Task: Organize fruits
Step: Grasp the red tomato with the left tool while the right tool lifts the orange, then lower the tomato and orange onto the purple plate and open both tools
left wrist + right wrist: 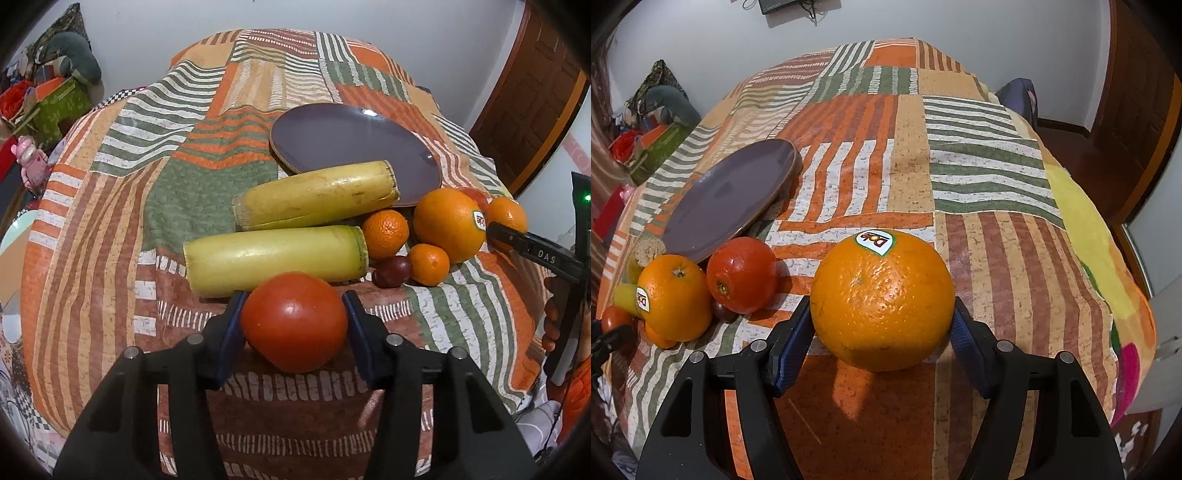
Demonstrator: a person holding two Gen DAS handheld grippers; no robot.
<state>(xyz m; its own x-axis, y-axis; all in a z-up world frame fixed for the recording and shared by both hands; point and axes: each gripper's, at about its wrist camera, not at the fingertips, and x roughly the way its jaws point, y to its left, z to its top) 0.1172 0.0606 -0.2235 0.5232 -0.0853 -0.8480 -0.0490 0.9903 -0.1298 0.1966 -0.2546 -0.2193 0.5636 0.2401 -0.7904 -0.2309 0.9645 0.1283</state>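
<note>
My left gripper (294,317) pinches a tomato (294,322); my right gripper (882,325) pinches a stickered orange (882,299), both above the table's (979,240) near edge.

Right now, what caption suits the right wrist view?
Right gripper clasps a stickered orange above the patchwork cloth, purple plate nearby.

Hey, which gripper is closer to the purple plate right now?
Hard to call. The left gripper holds a tomato with both bananas between it and the purple plate. The right gripper holds an orange off to the plate's right.
</note>
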